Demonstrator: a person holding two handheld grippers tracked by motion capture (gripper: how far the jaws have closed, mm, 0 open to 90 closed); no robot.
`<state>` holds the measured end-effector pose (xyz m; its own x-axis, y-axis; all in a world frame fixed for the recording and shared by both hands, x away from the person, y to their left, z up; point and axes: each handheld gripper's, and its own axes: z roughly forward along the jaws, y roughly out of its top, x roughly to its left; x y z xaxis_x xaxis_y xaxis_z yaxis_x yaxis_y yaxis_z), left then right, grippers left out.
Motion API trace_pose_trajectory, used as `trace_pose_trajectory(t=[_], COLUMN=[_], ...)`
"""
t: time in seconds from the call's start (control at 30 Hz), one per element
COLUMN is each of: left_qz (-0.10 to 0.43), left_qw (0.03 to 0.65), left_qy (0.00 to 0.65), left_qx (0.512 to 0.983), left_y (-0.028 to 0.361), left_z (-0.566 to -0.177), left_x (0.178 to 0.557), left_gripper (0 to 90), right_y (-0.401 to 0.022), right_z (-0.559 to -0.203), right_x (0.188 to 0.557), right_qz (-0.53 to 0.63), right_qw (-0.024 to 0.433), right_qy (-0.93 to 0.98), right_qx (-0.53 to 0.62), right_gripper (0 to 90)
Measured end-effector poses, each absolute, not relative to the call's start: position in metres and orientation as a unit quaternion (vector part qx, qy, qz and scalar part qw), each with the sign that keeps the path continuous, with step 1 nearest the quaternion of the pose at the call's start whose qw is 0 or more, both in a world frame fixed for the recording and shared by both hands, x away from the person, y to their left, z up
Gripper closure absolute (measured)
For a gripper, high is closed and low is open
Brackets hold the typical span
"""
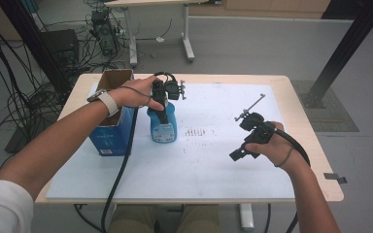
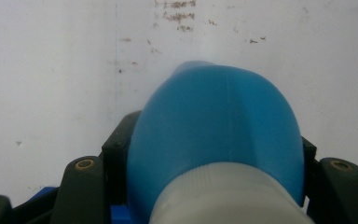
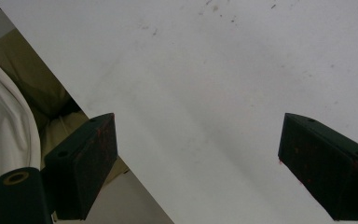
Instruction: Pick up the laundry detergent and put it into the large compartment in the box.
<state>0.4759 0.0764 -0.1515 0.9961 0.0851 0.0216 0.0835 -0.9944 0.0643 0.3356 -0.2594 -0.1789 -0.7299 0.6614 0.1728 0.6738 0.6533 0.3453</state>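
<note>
Blue bottle (image 2: 214,140) — label (image 1: 163,130) perhaps unreadable — in jaws.

free: white sheet (image 1: 209,160) centre, right | obstacles: blue bottle (image 1: 163,125), cardboard box (image 1: 112,131) just left of it

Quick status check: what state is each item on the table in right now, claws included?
Blue bottle: upright on the white sheet, gripped near its top.
Left claw: shut on the blue bottle.
Right claw: open, empty, above the sheet.
Cardboard box: upright, top open, beside the bottle.
</note>
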Motion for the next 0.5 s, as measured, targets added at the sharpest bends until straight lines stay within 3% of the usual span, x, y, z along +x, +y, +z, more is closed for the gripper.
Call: trace_pose_trajectory(t=[0.5], left_qz=[0.012], left_qw=[0.031], left_qy=[0.042], left_qx=[0.999], left_y=[0.0762], left_z=[-0.1515], left_x=[0.4757], left_gripper=[38.7], right_y=[-0.2588], right_z=[-0.1786], right_x=[0.3353], right_qz=[-0.196], right_qw=[0.015], right_qy=[-0.909], right_qx=[-0.367], right_gripper=[11.6])
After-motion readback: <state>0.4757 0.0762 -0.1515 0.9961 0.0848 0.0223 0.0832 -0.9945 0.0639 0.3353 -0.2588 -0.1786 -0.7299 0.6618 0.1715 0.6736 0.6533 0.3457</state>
